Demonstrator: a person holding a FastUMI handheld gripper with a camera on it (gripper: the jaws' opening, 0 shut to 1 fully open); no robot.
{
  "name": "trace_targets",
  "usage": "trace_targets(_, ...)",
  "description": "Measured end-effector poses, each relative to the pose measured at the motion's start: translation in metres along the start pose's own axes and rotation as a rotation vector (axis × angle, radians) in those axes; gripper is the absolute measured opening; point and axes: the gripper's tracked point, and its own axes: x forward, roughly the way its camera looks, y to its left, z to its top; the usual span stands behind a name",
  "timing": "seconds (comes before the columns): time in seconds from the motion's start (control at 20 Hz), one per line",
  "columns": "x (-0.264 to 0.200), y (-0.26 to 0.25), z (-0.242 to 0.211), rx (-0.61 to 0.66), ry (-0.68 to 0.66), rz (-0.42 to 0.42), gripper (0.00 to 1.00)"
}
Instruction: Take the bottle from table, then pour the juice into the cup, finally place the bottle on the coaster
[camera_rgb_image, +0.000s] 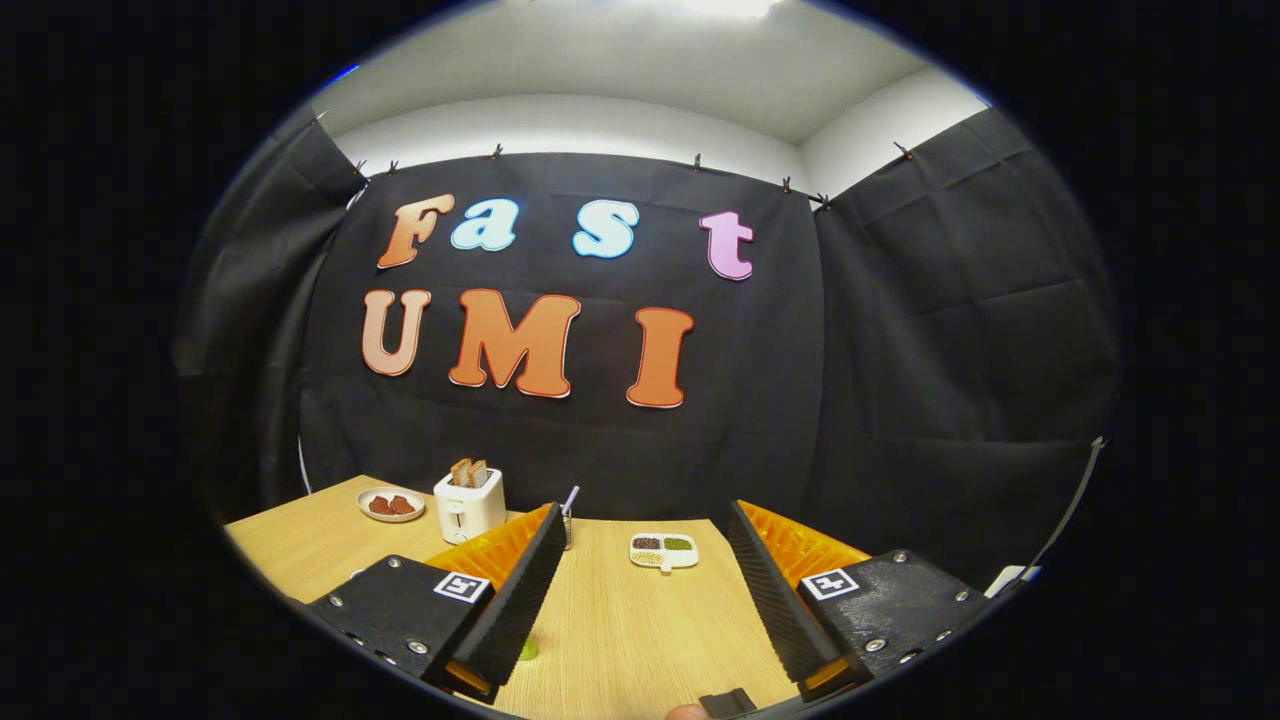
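Cup (567, 528) just behind one of the wide-spread fingers (520, 590)

A small green object (528, 650) on the tabletop (640, 630) is mostly hidden behind the left finger of the open hand-held gripper (645, 590); its identity cannot be determined. A thin upright item (568, 512) beyond that finger is partly covered. The contents of the divided dish (664, 550) and of the plate (391, 504) are too small to identify.
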Motion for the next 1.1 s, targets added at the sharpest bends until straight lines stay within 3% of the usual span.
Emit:
trace_targets(0.45, 0.010, 0.044, -0.040, 0.018, 0.063, 0.071, 0.98)
trace_targets(0.8, 0.019, 0.104, -0.117, 0.077, 0.189, 0.182, 0.98)
trace_targets(1.1, 0.030, 0.136, -0.182, 0.075, 0.273, 0.203, 0.98)
